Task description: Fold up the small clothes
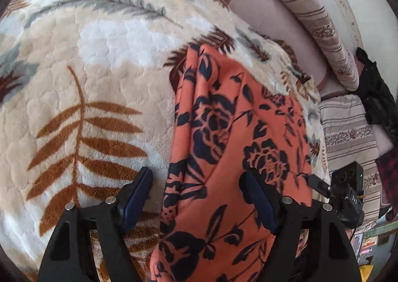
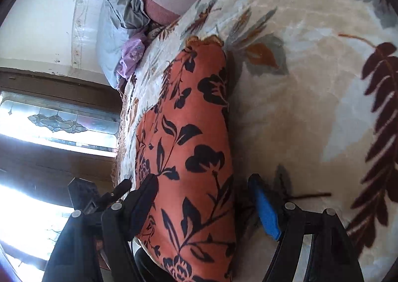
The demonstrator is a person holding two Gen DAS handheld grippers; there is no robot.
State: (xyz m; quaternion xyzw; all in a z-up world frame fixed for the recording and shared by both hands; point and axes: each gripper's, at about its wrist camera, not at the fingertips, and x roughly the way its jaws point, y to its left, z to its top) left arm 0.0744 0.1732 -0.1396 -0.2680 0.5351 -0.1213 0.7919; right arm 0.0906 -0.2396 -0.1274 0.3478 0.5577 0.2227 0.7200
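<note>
An orange garment (image 1: 231, 137) with a dark floral print lies lengthwise on a cream fleece blanket (image 1: 99, 63) patterned with leaves. My left gripper (image 1: 199, 195) stands open over its near end. One finger is on the blanket left of the cloth edge and the other is above the cloth. In the right wrist view the same garment (image 2: 191, 147) runs away from me. My right gripper (image 2: 204, 199) is open astride it: the dark finger is at its left edge, and the blue pad (image 2: 266, 209) is over the blanket, apart from the cloth. The right gripper's body (image 1: 348, 195) also shows in the left wrist view.
Striped bolster pillows (image 1: 313, 20) and a striped cushion (image 1: 348, 132) lie past the blanket's right edge, by a black object (image 1: 378, 97). Purple cloth (image 2: 131, 55) and grey-blue cloth (image 2: 117, 20) are heaped at the bed's far end. A patterned glass window (image 2: 57, 120) is at left.
</note>
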